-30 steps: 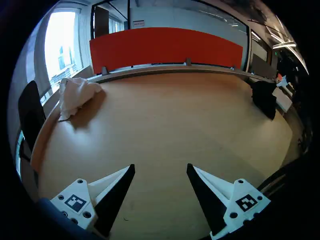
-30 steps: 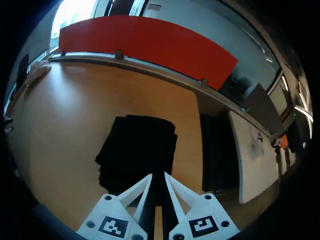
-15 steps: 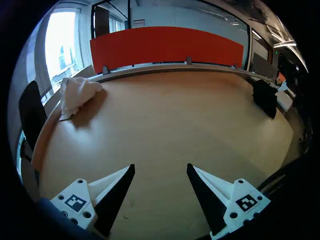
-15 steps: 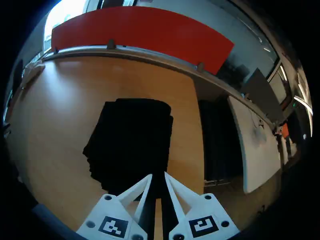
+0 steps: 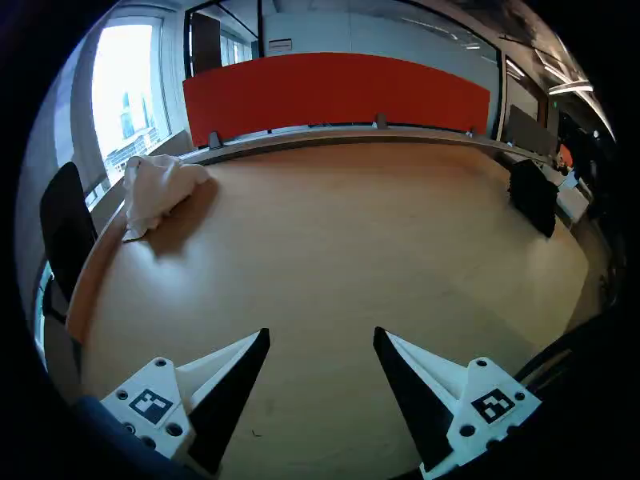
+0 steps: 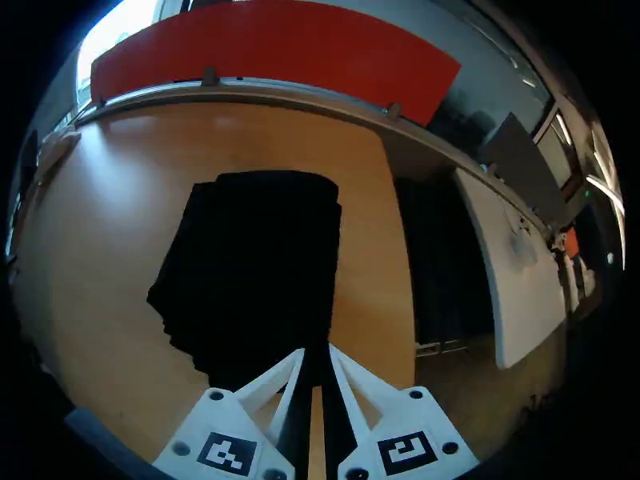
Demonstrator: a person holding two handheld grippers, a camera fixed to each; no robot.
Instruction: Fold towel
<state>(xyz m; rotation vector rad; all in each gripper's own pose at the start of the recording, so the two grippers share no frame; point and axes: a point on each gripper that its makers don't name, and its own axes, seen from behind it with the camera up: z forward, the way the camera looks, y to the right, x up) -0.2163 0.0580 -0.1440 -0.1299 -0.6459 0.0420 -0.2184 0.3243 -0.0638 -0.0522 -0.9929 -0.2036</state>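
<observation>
Our right tool (image 6: 316,350) has its fingers drawn almost together, with their tips at the near edge of the black towel (image 6: 256,264). It appears to pinch that edge. Black pads against black cloth make the contact hard to read, so we judge it a grip rather than see one plainly. The towel lies on the wooden surface (image 6: 104,240) as a compact, roughly rectangular shape. Its left side is stepped, as if several layers were stacked there. From that we judge that at least one fold is already made.

Our left tool (image 5: 320,331) is wide open and holds nothing, hovering low over bare wood, well apart from the towel. In the left gripper view the towel shows as a small dark shape at the far right edge of the surface. A crumpled white cloth (image 5: 156,188) sits at the far left corner, near the red partition (image 5: 336,92), and no fold shows in it.

What is left, as we judge it: another fold or a squaring-up of the black towel, since its left edge is uneven. The left tool would need to come across to help, or the right could finish alone. Whether the white cloth is part of the job, we cannot tell.
</observation>
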